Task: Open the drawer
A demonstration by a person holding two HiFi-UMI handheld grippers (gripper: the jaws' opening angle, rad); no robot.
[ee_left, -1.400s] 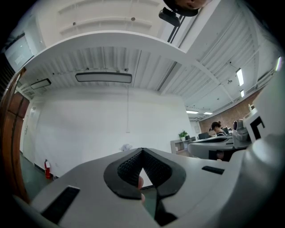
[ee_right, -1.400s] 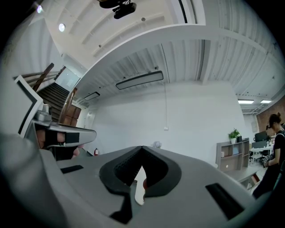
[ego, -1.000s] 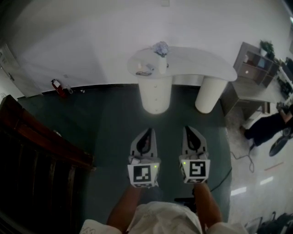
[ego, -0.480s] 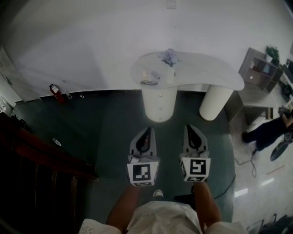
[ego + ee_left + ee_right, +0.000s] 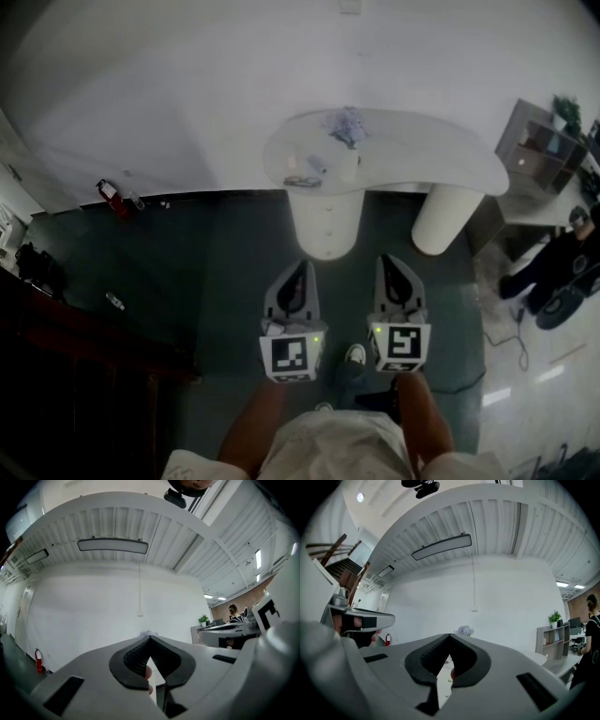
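A white curved desk (image 5: 422, 155) stands against the wall on two round pedestals. The left pedestal (image 5: 325, 220) has small drawer knobs down its front. My left gripper (image 5: 301, 266) and right gripper (image 5: 389, 262) are held side by side over the dark floor, a little short of that pedestal and pointing at it. Both are shut with nothing in them. In the left gripper view the left gripper (image 5: 149, 638) shows its tips meeting. The right gripper (image 5: 450, 635) looks the same in its own view, with the knobbed pedestal (image 5: 443, 679) showing through the gap behind the tips.
A pale bunch (image 5: 344, 122) and a small dark item (image 5: 302, 180) lie on the desk. A dark wooden staircase (image 5: 75, 356) fills the lower left, with a fire extinguisher (image 5: 108, 195) by the wall. A shelf unit (image 5: 548, 145), a person (image 5: 553, 267) and a floor cable (image 5: 516, 337) are at the right.
The desk and pedestal have come closer and the staircase has slid back at the left. A shoe now shows between the grippers, which stay shut and side by side.
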